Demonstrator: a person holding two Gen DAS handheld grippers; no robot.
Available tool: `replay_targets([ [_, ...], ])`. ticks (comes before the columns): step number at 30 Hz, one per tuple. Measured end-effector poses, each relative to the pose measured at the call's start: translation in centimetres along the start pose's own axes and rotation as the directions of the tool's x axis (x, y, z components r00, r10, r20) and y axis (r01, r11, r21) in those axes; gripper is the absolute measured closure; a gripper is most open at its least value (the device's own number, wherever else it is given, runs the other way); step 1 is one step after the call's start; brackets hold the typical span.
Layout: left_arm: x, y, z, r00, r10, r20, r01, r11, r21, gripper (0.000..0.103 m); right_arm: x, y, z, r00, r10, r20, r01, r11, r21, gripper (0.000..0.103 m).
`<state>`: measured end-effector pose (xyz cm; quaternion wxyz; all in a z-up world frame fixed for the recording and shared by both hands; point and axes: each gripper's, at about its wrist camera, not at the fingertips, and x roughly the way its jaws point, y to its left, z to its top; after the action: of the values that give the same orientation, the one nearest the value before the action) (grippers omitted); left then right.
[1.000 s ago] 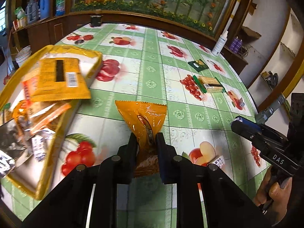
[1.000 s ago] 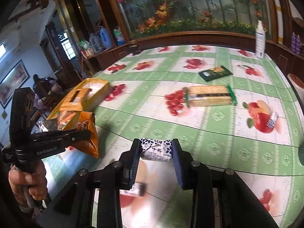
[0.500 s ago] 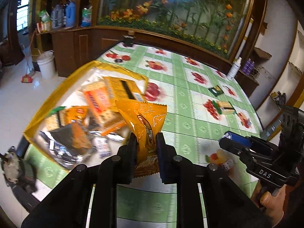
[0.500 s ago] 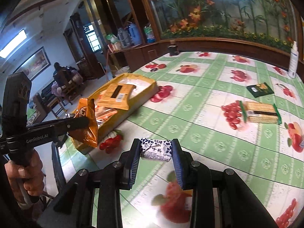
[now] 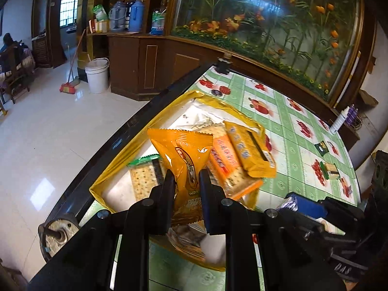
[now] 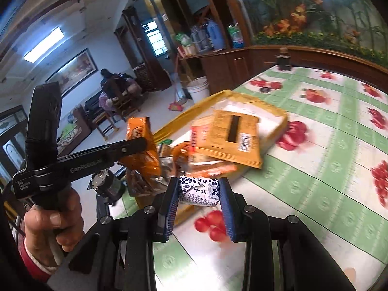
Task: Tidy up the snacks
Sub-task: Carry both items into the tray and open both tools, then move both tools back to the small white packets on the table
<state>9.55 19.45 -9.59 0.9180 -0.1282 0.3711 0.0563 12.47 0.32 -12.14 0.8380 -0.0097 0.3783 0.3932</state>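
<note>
My left gripper (image 5: 186, 181) is shut on an orange snack packet (image 5: 185, 160), holding it upright over the yellow tray (image 5: 116, 167) at the table's left edge. That packet (image 6: 140, 150) also shows in the right wrist view, pinched in the left gripper (image 6: 143, 143). My right gripper (image 6: 198, 194) is shut on a small white and blue wrapped snack (image 6: 198, 191), just above the tray's near corner. The tray (image 6: 278, 114) holds several packets: an orange-yellow flat pack (image 6: 230, 138), cracker packs (image 5: 143, 181) and an orange cracker sleeve (image 5: 225, 162).
A green cracker pack (image 5: 329, 169) and a dark small packet (image 5: 322, 147) lie on the fruit-patterned tablecloth (image 6: 315, 145) at the far right. A white bottle (image 5: 339, 121) stands near the table's back edge. The floor drops off left of the table, with a white bucket (image 5: 97, 75) there.
Both grippers swung left from the middle of the table to the yellow tray, each still holding its snack. The tray now sits directly under the fingertips.
</note>
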Motion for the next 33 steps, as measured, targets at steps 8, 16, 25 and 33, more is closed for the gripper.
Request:
replay_targets([
  [8,1.9,1.1,0.5,0.999,-0.008,-0.034,0.008,1.000,-0.020,0.084,5.3,2.4,0.9,0.997,0.014,-0.076,-0.018,0.999,-0.043,0.067],
  [16,0.2,0.6,0.0,0.997,0.080,0.009,-0.080,0.997,-0.004,0.035,2.5,0.6,0.0,0.999,-0.007,-0.040,0.007,1.000,-0.009,0.045],
  [25,-1.8,-3.7,-0.8,1.000,-0.020,0.014,0.019,0.998,0.064,0.035,-5.2,-5.6,-4.4,0.989,-0.144,0.025,0.140,0.984,0.111,0.045],
  [33,-1.0,-12.9,-4.5,0.979,-0.175,-0.108,0.197,0.952,0.234,0.036,-13.2,-13.1,-8.9,0.950,-0.306,0.056,0.274,0.908,0.317,0.044],
])
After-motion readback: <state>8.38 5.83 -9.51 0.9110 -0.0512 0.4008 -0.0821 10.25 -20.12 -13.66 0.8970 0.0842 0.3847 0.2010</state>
